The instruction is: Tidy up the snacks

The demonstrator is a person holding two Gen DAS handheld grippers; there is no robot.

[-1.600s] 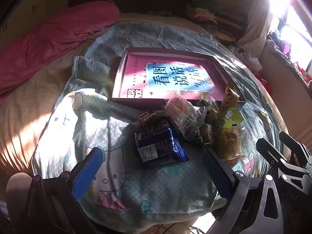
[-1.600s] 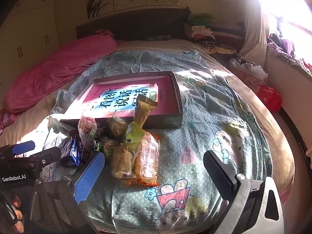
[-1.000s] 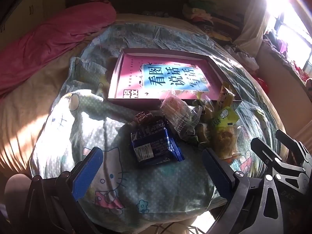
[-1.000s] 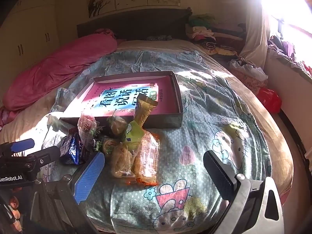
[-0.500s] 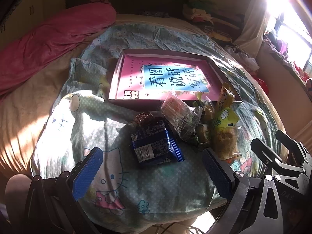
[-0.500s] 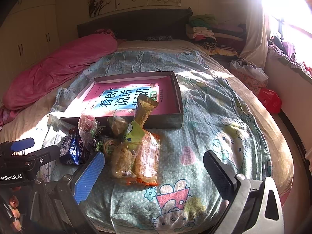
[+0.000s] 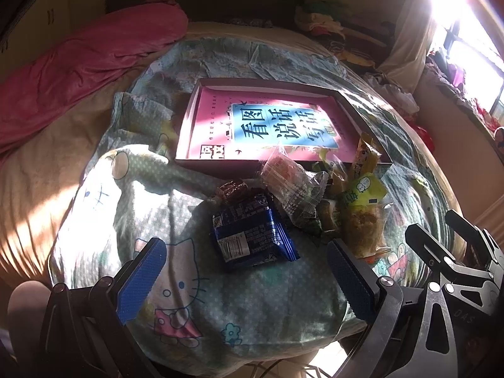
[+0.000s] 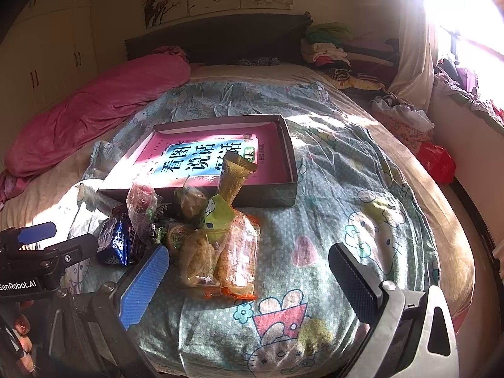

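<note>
A heap of snacks (image 8: pixel 204 233) is seen on the bed (image 8: pixel 362 195), on a cartoon-printed quilt (image 8: pixel 330 170), toward the foot edge and left of the middle. Just behind the heap, a shallow box (image 8: pixel 288 186) is laid flat, its pink and blue printed floor lit by sun; one tan packet (image 8: pixel 234 176) is propped against the box's near wall, its top leaning over the rim. At the left end of the heap a blue packet (image 7: pixel 252 236) is laid, with a small dark red sweet (image 7: pixel 231 189) touching its far side. Beside it a clear bag (image 7: pixel 293 186) is piled against a green-labelled bag (image 7: pixel 362 208), and two orange-tinted bags (image 8: pixel 234 255) are laid side by side at the near end; how many smaller packets are buried beneath cannot be made out. The left claw (image 7: pixel 249 278) is held above the foot edge, spread wide and empty, with the blue packet framed between its blue pads (image 7: pixel 140 278) but well beyond them. The right claw (image 8: pixel 249 283) is likewise spread wide and empty, aimed at bare quilt just right of the heap. A pink duvet (image 8: pixel 88 116) is bundled along the left edge of the bed.
</note>
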